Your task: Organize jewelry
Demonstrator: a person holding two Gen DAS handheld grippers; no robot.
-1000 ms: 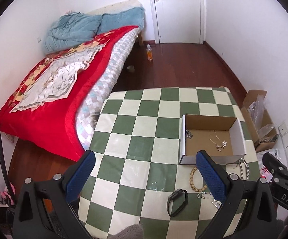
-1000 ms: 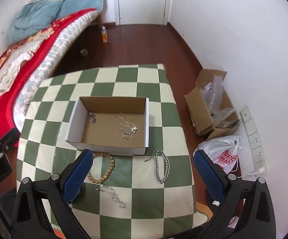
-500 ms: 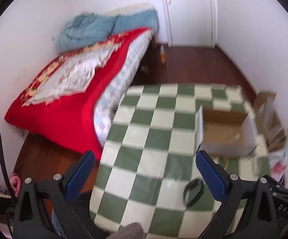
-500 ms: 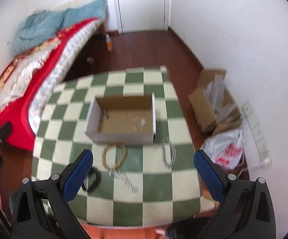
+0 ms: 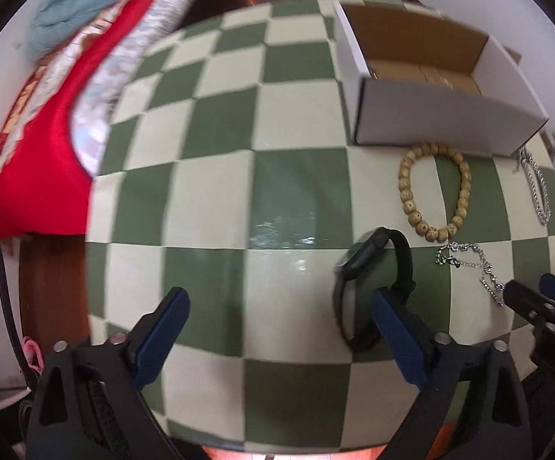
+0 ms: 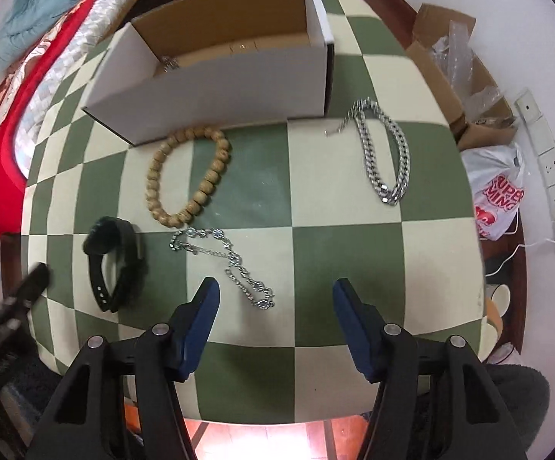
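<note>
On the green-and-cream checked table [image 5: 216,199] [image 6: 316,253] lie a wooden bead bracelet [image 5: 463,191] [image 6: 216,165], a black watch [image 5: 400,253] [image 6: 97,241], a thin silver chain [image 5: 484,268] [image 6: 235,260] and a thick silver chain [image 5: 538,188] [image 6: 396,153]. A white cardboard box [image 5: 431,111] [image 6: 216,84] stands behind them with small jewelry inside. My left gripper [image 5: 279,299] is open, low over the table, its right finger just in front of the watch. My right gripper [image 6: 275,289] is open, low, just right of the thin chain.
A red-covered bed [image 5: 36,122] stands left of the table. On the floor to the right are an open brown carton [image 6: 457,73] and a white plastic bag [image 6: 496,188]. A power strip [image 6: 549,176] runs along the wall.
Both grippers have dropped from high above the table to just over its near part. The jewelry and the box have not moved.
</note>
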